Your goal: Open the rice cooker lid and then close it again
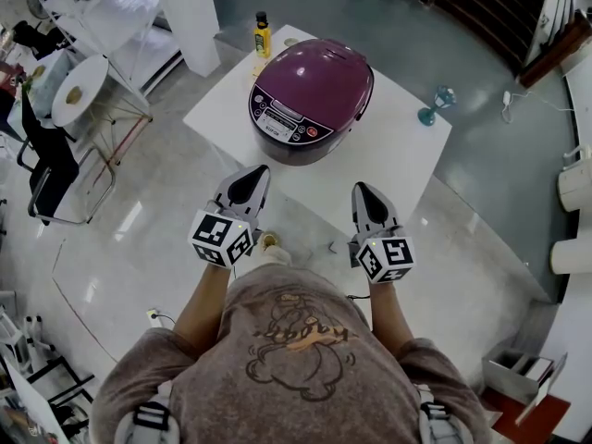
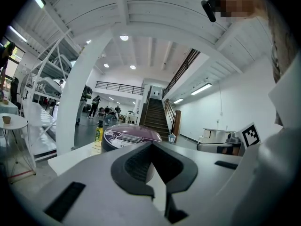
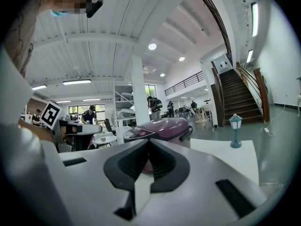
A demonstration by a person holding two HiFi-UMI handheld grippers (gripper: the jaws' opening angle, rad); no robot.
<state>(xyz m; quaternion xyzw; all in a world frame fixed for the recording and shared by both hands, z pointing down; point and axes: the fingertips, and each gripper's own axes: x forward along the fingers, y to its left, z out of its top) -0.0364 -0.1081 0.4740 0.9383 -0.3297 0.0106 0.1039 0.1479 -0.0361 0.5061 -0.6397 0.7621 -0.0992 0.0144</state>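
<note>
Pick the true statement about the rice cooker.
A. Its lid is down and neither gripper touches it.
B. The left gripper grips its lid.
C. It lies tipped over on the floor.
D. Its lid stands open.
A: the rice cooker sits on the table with its lid down, and the left gripper and right gripper stop short of it at the table's near edge.

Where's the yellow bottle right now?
In the head view, the yellow bottle stands at the far left corner of the white table, behind the purple rice cooker.
</note>
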